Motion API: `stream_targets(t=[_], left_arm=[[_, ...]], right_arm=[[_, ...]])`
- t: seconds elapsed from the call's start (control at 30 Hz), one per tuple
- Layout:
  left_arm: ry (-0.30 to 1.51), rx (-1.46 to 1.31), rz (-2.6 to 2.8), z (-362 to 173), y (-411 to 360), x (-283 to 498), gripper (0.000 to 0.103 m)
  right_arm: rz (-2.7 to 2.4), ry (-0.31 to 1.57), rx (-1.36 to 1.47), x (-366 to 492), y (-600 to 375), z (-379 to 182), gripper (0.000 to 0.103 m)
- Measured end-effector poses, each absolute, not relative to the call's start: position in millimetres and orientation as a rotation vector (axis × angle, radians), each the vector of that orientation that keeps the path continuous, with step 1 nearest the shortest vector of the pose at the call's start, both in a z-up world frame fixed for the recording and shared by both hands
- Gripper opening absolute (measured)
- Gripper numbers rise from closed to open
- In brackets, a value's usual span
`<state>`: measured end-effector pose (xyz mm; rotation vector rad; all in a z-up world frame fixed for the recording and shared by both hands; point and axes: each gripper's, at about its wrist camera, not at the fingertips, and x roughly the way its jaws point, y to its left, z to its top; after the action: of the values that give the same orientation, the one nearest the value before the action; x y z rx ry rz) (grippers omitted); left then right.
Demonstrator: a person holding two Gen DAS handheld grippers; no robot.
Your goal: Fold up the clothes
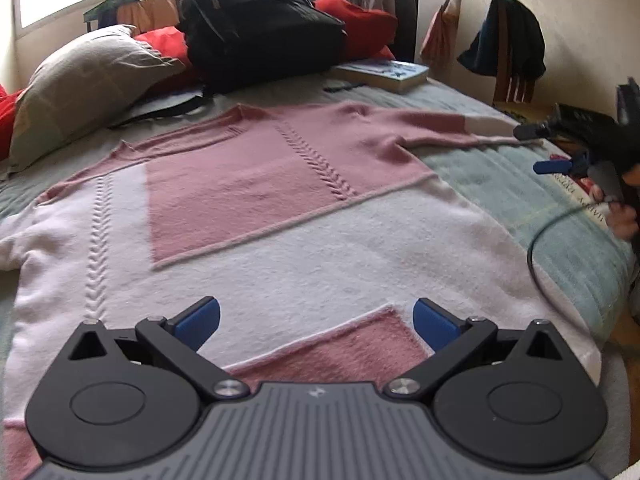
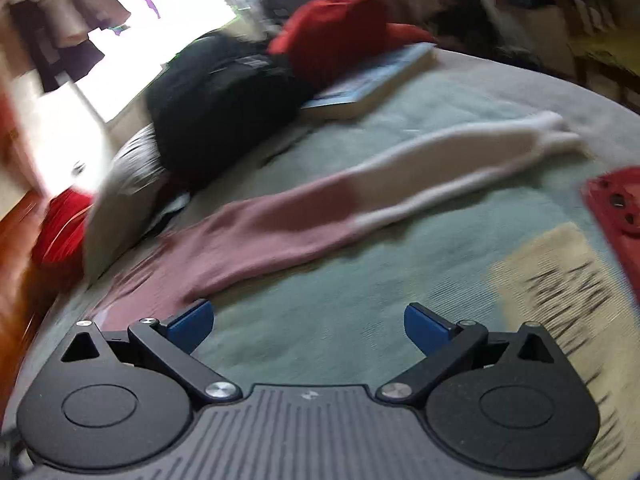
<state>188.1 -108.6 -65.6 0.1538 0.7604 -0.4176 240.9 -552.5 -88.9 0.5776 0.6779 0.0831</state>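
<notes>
Sweater (image 1: pixel 280 216), pink and white knit, spread flat on bed (image 1: pixel 500 184), sleeve (image 2: pixel 320 208) stretched out sideways from its body. Left gripper (image 1: pixel 316 320) released above hem, right gripper (image 2: pixel 306 324) released near sleeve. Best: pinch sleeve cuff, fold across sweater's chest, smooth.

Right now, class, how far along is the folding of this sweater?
Done: the pink-and-white sweater lies spread flat on the bed. In hand: nothing; the left gripper and the right gripper are both open. Left: every fold, starting with the outstretched sleeve.
</notes>
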Motion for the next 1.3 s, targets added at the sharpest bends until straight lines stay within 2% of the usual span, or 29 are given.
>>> stream_targets(t=[0.53, 0.6, 0.63, 0.67, 0.7, 0.73, 0.83, 1.0, 1.1, 1.23, 1.3], left_arm=[[0.802, 0.182, -0.419, -84, -141, 220, 0.102], [0.8, 0.184, -0.419, -85, -140, 218, 0.102], [0.8, 0.184, -0.419, -85, -140, 218, 0.102], [0.8, 0.183, -0.419, -85, -139, 218, 0.102], [0.799, 0.183, -0.419, -85, -138, 217, 0.102], [0.799, 0.186, -0.416, -85, -138, 217, 0.102], [0.791, 0.203, -0.412, -84, -139, 214, 0.102], [0.782, 0.213, -0.406, -80, -137, 210, 0.102], [0.78, 0.214, -0.402, -78, -135, 210, 0.102], [0.767, 0.218, -0.408, -76, -134, 209, 0.102], [0.768, 0.217, -0.408, -77, -134, 210, 0.102]], right_arm=[[0.025, 0.575, 0.872, 327, -644, -127, 0.101], [-0.004, 0.57, 0.887, 328, -647, -128, 0.09], [-0.039, 0.578, 0.878, 325, -648, -129, 0.074], [-0.073, 0.586, 0.868, 323, -649, -129, 0.053], [-0.108, 0.595, 0.858, 321, -649, -130, 0.039], [-0.151, 0.616, 0.846, 319, -651, -132, 0.008], [-0.157, 0.603, 0.921, 309, -660, -139, 0.009], [-0.186, 0.616, 0.807, 301, -647, -121, 0.01], [-0.21, 0.67, 0.783, 302, -647, -117, 0.014], [-0.229, 0.708, 0.704, 286, -640, -95, 0.031], [-0.231, 0.677, 0.609, 280, -632, -80, 0.033]])
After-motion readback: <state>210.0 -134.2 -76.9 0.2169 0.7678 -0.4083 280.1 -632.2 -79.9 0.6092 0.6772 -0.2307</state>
